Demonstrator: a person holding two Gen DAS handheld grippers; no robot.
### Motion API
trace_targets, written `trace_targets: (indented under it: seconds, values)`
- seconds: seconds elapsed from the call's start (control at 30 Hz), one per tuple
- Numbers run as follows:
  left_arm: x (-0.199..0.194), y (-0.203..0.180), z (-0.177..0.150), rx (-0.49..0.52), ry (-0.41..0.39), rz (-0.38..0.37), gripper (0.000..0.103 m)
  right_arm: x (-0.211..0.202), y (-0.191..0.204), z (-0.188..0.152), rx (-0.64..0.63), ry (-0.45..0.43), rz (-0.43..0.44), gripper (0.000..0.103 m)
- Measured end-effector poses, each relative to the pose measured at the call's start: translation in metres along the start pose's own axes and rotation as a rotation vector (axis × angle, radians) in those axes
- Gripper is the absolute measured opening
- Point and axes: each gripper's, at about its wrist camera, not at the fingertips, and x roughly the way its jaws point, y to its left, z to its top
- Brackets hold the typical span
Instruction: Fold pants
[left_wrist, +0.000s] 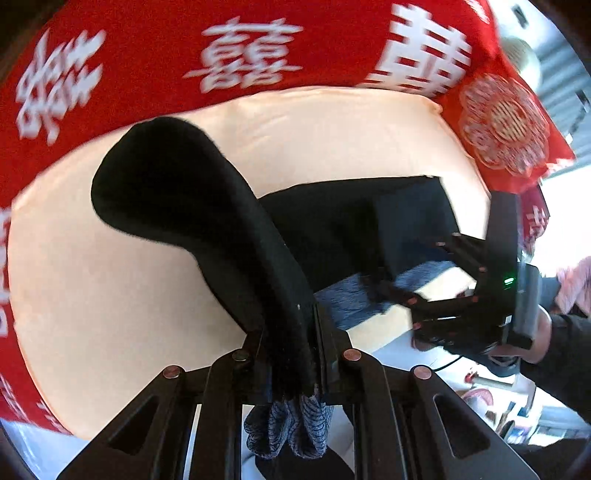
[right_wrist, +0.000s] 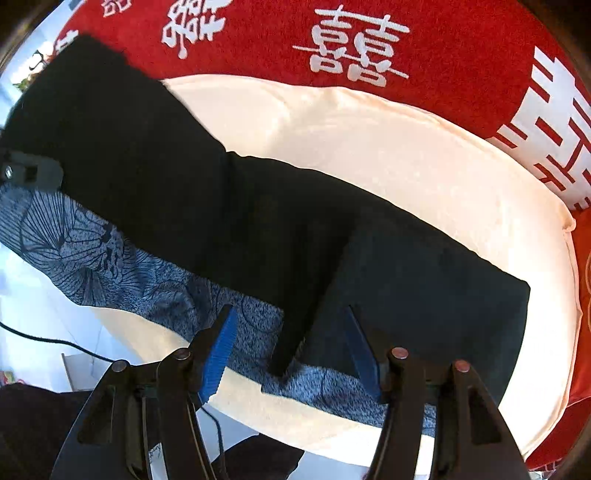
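Observation:
The black pants (right_wrist: 221, 206) lie lengthwise across a cream pad (right_wrist: 406, 155), with a blue-grey patterned band (right_wrist: 110, 251) along their near edge. In the left wrist view my left gripper (left_wrist: 290, 332) is shut on a bunched end of the pants. A black loop of fabric (left_wrist: 166, 184) stands raised above the pad (left_wrist: 110, 295), and patterned cloth hangs below the jaws. My right gripper (right_wrist: 290, 314) is open, its blue pads (right_wrist: 221, 343) hovering over the near edge of the pants with nothing pinched. From the left wrist view the right gripper (left_wrist: 406, 262) is over the flat far part.
A red cloth with white characters (right_wrist: 258, 37) lies under the pad and runs beyond it on the far side. A hand in a dark sleeve (left_wrist: 554, 339) holds the right tool. A black cable (right_wrist: 55, 339) crosses the white surface near the pad. Small clutter (left_wrist: 517, 413) sits at lower right.

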Motion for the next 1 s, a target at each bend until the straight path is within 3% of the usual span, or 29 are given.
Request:
trace_targets:
  seconds: [0.1,0.27,0.63,0.8,0.9,1.0]
  values:
    - [0.002,-0.037,0.011,0.060,0.012,0.010,0.018,-0.010,-0.007,-0.013,-0.012,-0.025,-0.011,0.064]
    - [0.013,-0.107,0.034,0.170,0.034,0.012,0.018,-0.035,-0.047,-0.058,0.145,-0.048,-0.060,0.064]
    - [0.121,-0.238,0.083,0.342,0.186,0.078,0.018,-0.062,-0.136,-0.136,0.341,-0.035,-0.156,0.064]
    - [0.183,-0.254,0.099,0.310,0.269,0.113,0.018,-0.077,-0.155,-0.166,0.371,-0.041,-0.155,0.064]
    - [0.201,-0.258,0.099,0.317,0.283,0.132,0.018,-0.078,-0.163,-0.174,0.375,-0.041,-0.149,0.064]
    - [0.204,-0.253,0.100,0.261,0.270,0.092,0.031,-0.076,-0.168,-0.175,0.376,-0.038,-0.129,0.064]
